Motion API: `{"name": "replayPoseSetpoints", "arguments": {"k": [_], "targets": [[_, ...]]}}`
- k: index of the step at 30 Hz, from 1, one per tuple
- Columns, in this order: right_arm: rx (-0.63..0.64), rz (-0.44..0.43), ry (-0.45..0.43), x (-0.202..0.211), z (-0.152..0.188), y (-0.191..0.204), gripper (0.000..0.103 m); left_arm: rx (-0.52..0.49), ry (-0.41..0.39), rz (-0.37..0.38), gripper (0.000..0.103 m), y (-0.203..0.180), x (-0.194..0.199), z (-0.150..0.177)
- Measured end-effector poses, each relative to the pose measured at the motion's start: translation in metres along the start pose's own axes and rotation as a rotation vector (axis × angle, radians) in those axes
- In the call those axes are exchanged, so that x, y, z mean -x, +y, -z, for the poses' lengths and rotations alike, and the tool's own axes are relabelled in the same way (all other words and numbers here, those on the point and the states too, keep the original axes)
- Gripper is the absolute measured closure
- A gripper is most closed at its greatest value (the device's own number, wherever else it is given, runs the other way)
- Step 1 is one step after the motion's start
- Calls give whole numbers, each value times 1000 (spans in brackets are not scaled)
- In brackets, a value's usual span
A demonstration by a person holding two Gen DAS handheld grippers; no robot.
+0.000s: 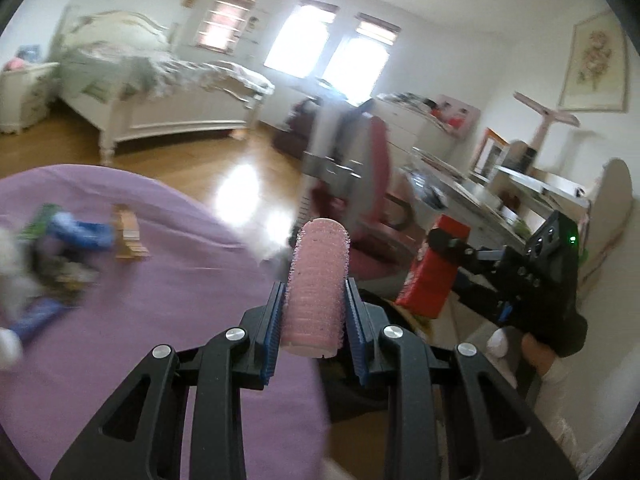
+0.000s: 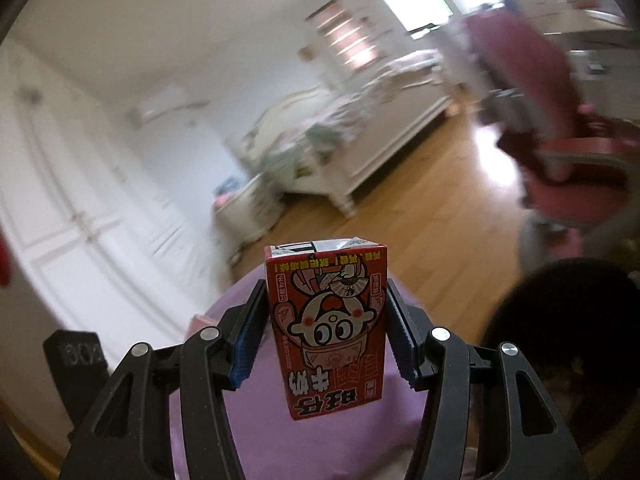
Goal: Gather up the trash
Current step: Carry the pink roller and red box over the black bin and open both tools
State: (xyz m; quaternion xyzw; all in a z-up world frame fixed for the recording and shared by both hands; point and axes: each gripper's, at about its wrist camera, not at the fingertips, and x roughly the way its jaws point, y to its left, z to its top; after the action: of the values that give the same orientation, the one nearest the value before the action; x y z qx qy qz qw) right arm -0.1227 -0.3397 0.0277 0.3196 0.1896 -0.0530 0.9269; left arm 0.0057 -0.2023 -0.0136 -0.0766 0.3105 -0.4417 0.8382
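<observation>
Both tongs loaded — left tongs [image 1: 314, 312] clamp pink hair roller [image 1: 316, 280], right tongs [image 2: 326, 332] clamp red carton [image 2: 328, 332] — past purple cover edge [image 1: 256, 256].

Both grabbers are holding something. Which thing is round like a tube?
The pink hair roller, in the left gripper. The right gripper holds a flat-sided red milk carton.

The left wrist camera sits just behind the left claw [image 1: 315, 312] and looks slightly downward across the purple bed cover [image 1: 120, 320] toward the white bed [image 1: 160, 92] and bright windows [image 1: 324, 48] at the far wall. The right wrist camera rides close behind the right claw [image 2: 326, 320], tilted, facing the same white bed [image 2: 360, 140] from another angle. Both views share the wooden floor [image 1: 180, 160], the pink chair [image 1: 376, 168] and the windows. The left view also catches the right claw [image 1: 432, 264] at its near right.
</observation>
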Motion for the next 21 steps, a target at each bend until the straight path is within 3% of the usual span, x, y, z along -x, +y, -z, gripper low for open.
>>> {"name": "replayPoseSetpoints", "arguments": {"k": [6,11,21], "targets": [[-61,137,-81,43,0,-73,47,-52,49,93,74,-48,-60,1],[-126,220,-113,60,4,-123,47,-50,96,119,74,-65,-95,14],[-187,269,-99,52,8,-165,47,-69,161,112,74,-79,-130,26]]}}
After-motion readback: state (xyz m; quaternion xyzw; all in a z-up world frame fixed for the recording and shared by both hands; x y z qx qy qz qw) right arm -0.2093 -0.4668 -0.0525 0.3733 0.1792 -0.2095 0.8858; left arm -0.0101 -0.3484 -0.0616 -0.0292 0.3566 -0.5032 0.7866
